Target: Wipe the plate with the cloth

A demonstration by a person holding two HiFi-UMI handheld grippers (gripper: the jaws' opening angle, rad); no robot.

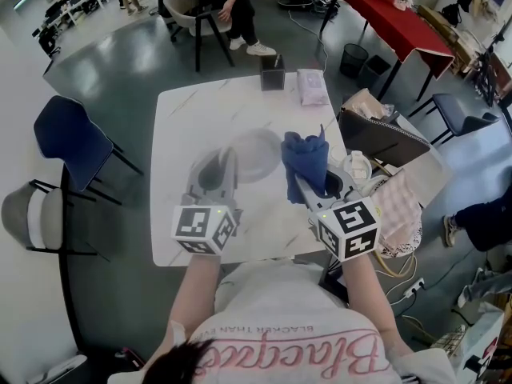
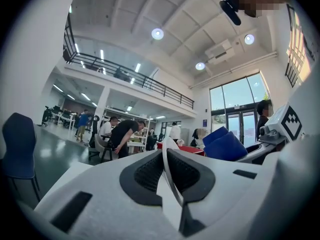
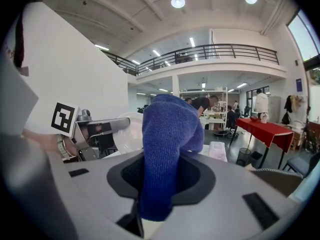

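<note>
My left gripper (image 1: 228,158) is shut on the rim of a white plate (image 1: 254,154), which it holds up on edge above the white table (image 1: 200,110). In the left gripper view the plate (image 2: 166,166) runs edge-on between the pads. My right gripper (image 1: 309,184) is shut on a blue cloth (image 1: 304,158), which stands bunched just right of the plate. The cloth (image 3: 167,134) fills the right gripper's jaws, with the plate (image 3: 129,132) and the left gripper (image 3: 97,128) to its left. From the left gripper view the cloth (image 2: 227,145) shows at the right.
A black cup (image 1: 272,75) and a tissue pack (image 1: 312,86) stand at the table's far edge. A dark bag (image 1: 380,138) and a patterned fabric lie right of the table. A blue chair (image 1: 70,138) and a grey chair (image 1: 28,218) stand at the left.
</note>
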